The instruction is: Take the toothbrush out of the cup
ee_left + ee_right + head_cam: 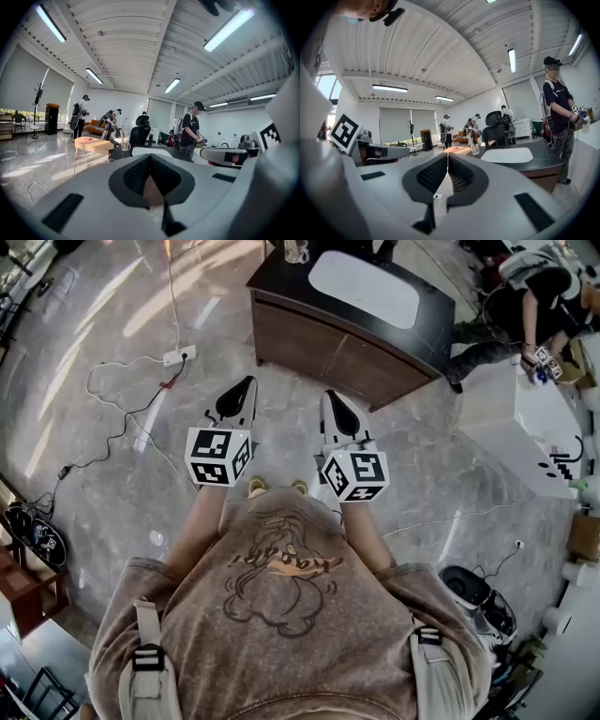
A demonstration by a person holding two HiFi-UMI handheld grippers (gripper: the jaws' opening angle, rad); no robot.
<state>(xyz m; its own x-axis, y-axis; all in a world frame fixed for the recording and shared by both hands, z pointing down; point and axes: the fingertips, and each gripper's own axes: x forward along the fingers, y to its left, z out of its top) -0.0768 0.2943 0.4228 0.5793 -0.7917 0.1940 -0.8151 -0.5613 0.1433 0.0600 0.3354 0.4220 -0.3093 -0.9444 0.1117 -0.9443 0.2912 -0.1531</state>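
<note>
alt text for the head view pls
A person stands on a marble floor holding the left gripper and right gripper out front, both shut and empty. Ahead, a dark-topped cabinet with a cup at its far edge.

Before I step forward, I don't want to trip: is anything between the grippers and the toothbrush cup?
Nothing visible does. Bare floor runs from the left gripper and right gripper to the cabinet; the cup stands at its far edge beside the white basin.
</note>
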